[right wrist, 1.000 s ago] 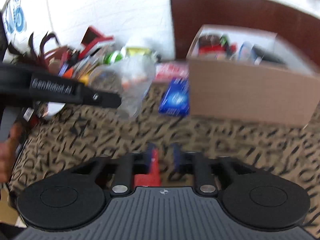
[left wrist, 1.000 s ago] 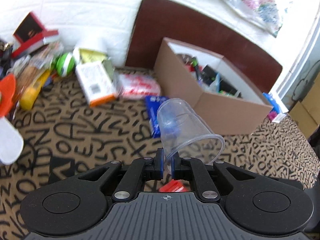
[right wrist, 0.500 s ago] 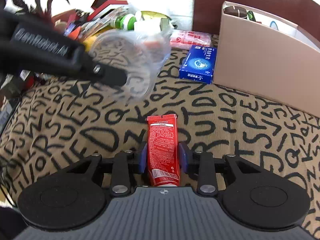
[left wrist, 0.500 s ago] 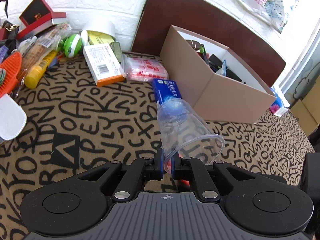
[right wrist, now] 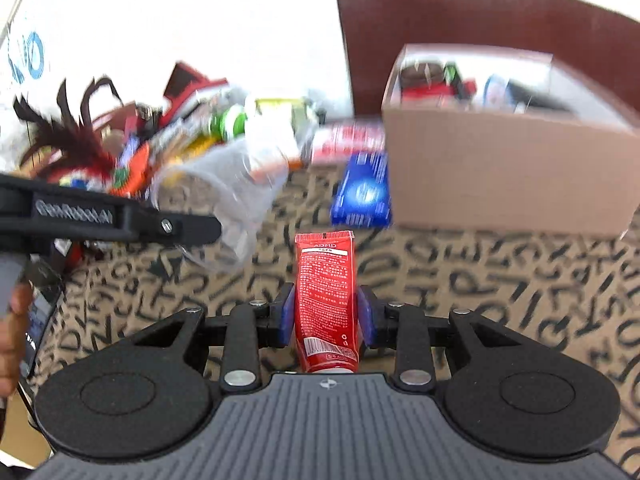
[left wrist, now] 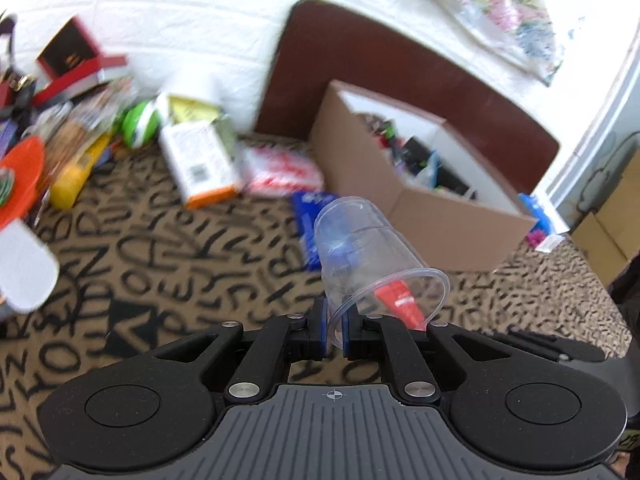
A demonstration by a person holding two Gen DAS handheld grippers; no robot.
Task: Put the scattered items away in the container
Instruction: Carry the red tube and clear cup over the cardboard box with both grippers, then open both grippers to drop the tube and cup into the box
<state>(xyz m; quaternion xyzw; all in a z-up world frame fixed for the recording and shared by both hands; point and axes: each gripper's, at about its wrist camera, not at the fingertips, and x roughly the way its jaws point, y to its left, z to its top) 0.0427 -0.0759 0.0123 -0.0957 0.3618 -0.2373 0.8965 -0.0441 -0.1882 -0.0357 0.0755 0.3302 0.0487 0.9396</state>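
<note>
My left gripper (left wrist: pixel 335 330) is shut on the rim of a clear plastic cup (left wrist: pixel 360 248), held above the letter-patterned cloth. The cup also shows in the right wrist view (right wrist: pixel 224 204), with the left gripper's arm (right wrist: pixel 108 216) at left. My right gripper (right wrist: pixel 326 320) is shut on a red tube (right wrist: pixel 326 300), lifted off the cloth; the tube also shows through the cup in the left view (left wrist: pixel 398 298). The open cardboard box (left wrist: pixel 424 216) (right wrist: pixel 512 176) stands ahead with several items inside.
A blue packet (right wrist: pixel 364 192) lies by the box's near left side. A red-and-white pack (left wrist: pixel 280 170), a white-orange box (left wrist: pixel 200 164), a green ball (left wrist: pixel 138 126) and more clutter lie at the back left. A dark headboard (left wrist: pixel 360 52) stands behind the box.
My right gripper has closed on the red tube and lifted it off the cloth. My left gripper has tilted up and shifted with the cup; both views are blurred by motion.
</note>
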